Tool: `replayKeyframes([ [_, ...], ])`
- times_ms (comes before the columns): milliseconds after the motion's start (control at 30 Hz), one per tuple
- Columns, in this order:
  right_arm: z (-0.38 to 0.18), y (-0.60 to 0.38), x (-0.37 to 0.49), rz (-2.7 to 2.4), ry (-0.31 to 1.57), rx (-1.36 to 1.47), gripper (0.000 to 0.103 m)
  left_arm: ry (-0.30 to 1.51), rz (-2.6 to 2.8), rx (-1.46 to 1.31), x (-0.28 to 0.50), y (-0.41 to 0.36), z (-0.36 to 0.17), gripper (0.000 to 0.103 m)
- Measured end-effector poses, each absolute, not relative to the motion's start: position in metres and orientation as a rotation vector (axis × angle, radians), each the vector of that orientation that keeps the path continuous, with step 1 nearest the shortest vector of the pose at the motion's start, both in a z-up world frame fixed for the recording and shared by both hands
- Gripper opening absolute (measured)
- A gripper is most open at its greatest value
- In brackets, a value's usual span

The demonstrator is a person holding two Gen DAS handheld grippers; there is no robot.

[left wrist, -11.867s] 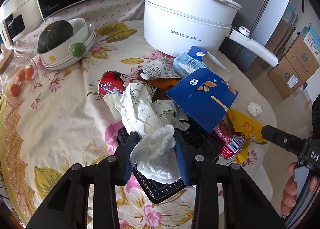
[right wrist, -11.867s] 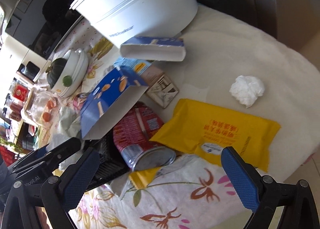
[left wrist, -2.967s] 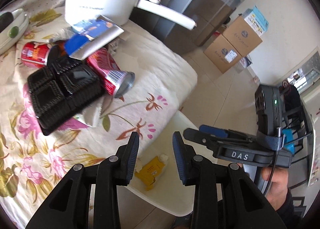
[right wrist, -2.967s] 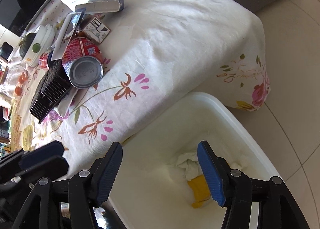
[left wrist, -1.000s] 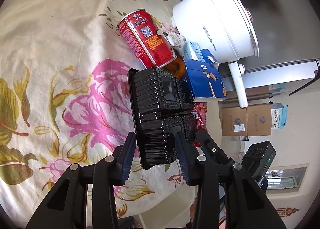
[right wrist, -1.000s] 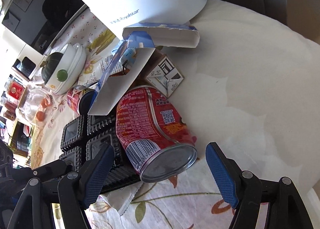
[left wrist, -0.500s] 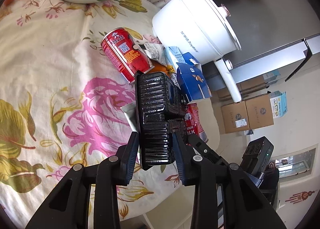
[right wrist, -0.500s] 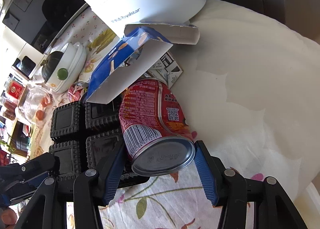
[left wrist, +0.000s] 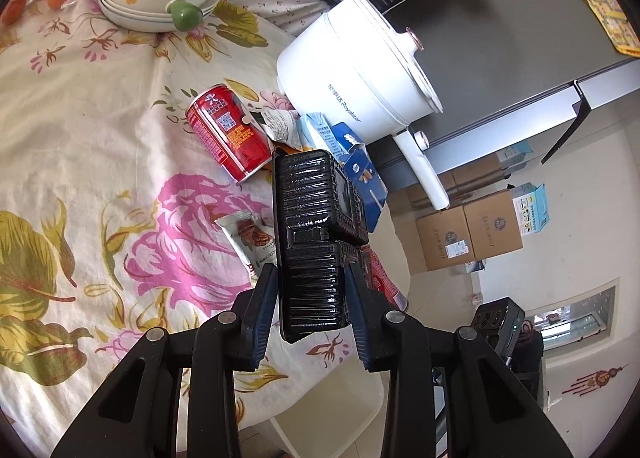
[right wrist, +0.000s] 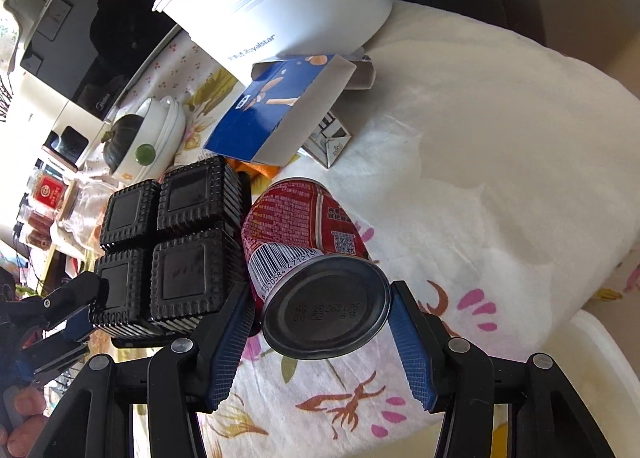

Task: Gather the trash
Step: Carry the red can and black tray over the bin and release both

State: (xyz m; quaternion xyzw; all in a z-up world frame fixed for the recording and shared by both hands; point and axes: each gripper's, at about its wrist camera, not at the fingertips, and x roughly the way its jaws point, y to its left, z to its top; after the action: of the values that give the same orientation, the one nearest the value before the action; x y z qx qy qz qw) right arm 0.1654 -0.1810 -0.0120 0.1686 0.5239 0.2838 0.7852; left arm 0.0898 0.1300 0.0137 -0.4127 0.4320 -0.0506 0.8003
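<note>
Floral-clothed desk (left wrist: 80, 162), kitchen setting. Left claw (left wrist: 310, 298): clamped on black ribbed plastic tray (left wrist: 316, 242), four square compartments, held on edge, long axis running away from the camera. Right claw (right wrist: 320, 334): fingers against both sides of red metal can (right wrist: 308, 250), lying on its side, grey base toward the camera. Second red can (left wrist: 228, 134) lying beside white pot (left wrist: 360, 74). Blue carton (right wrist: 280, 106) propped behind.

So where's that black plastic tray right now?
The black plastic tray is tipped up on edge in the left gripper, just beyond the table's near corner, beside the red can that the right gripper holds.
</note>
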Motion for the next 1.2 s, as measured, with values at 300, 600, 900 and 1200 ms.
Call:
replayKeyframes([
  [300, 0.002, -0.212, 0.144, 0.606, 1.131, 0.378, 0.060, 0.912, -0.178, -0.852, 0.083, 0.113, 0.024, 0.036],
  [600, 0.004, -0.261, 0.127, 0.519, 1.119, 0.368, 0.060, 1.010, -0.275, -0.720, 0.081, 0.042, 0.019, 0.036],
  [900, -0.002, -0.281, 0.108, 0.459, 1.144, 0.315, 0.060, 1.088, -0.302, -0.582, 0.078, -0.006, 0.004, 0.036],
  [1200, -0.033, -0.302, 0.100, 0.359, 1.268, 0.285, 0.060, 1.193, -0.337, -0.366, 0.069, -0.068, -0.026, 0.036],
])
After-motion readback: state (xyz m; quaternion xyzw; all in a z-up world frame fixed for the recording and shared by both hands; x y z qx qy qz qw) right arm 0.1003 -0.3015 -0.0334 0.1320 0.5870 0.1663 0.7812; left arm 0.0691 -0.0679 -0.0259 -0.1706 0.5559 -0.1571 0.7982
